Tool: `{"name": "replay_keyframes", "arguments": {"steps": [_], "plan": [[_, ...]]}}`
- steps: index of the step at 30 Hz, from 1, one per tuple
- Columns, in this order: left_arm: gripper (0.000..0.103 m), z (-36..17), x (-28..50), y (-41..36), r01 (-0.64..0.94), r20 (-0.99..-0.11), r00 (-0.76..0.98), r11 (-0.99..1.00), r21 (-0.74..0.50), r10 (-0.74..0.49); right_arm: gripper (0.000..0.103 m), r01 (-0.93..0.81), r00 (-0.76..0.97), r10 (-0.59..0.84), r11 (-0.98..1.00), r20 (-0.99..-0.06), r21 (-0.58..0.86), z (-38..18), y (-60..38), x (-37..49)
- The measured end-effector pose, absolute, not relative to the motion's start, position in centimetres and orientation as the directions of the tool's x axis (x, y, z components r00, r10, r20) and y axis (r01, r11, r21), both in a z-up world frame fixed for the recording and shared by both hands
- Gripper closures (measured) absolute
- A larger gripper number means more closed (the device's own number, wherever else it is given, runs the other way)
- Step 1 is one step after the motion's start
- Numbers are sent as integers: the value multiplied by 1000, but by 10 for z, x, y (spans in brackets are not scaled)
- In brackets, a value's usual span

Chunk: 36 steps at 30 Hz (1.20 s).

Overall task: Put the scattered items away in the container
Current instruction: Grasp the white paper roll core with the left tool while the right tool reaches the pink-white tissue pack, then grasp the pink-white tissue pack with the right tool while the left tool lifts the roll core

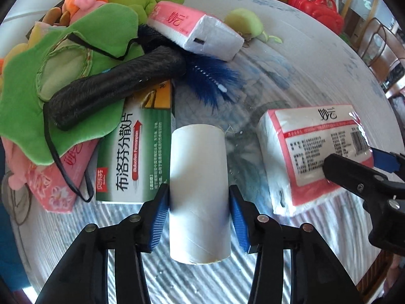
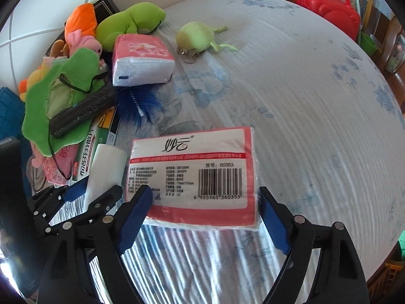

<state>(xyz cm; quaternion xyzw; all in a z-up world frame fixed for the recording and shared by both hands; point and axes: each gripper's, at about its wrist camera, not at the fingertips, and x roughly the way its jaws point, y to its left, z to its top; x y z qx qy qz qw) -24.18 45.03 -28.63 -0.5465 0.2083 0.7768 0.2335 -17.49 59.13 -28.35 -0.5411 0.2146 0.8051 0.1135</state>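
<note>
My left gripper point(image 1: 199, 204) is shut on a white paper roll point(image 1: 198, 192), its blue pads pressing both sides; the roll also shows in the right wrist view point(image 2: 105, 171). My right gripper point(image 2: 203, 211) is closed around a pink-and-white tissue pack point(image 2: 195, 177), pads at both its sides; the pack also shows in the left wrist view point(image 1: 314, 152). A pile lies at the left: a green-white medicine box point(image 1: 136, 157), a black brush handle point(image 1: 114, 88) with blue bristles point(image 1: 212, 78), a green plush eye mask point(image 1: 65, 76), a second tissue pack point(image 1: 200, 30) and plush toys point(image 2: 129, 25).
A round table with a blue-patterned white cloth point(image 2: 303, 101) carries everything. A pale green plush with a chain point(image 2: 197, 38) lies apart at the back. A red toy case point(image 2: 329, 2) and wooden chairs point(image 1: 379, 43) stand beyond the far edge. A dark box point(image 2: 106, 5) lies behind the pile.
</note>
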Motion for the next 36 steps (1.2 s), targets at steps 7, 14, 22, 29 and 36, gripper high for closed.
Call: {"name": "replay_keyframes", "arguments": {"steps": [7, 14, 22, 29, 36], "plan": [[57, -284, -236, 411, -567, -956, -263, -823, 41, 133, 22, -296, -349, -176, -911, -920, 287, -285, 552, -172], [54, -281, -241, 415, -551, -942, -305, -833, 54, 140, 22, -281, -399, -63, -941, -915, 188, -267, 569, -179], [58, -274, -219, 388, -518, -952, -270, -855, 19, 143, 23, -397, -465, 85, -910, -881, 121, -263, 601, -193], [58, -258, -195, 385, -562, -946, -257, -827, -21, 198, 25, -368, -357, 18, -922, -934, 123, -278, 587, -190], [58, -261, -230, 357, -482, -933, -342, -873, 71, 112, 25, -226, -343, -73, -961, -937, 158, -272, 530, -166]]}}
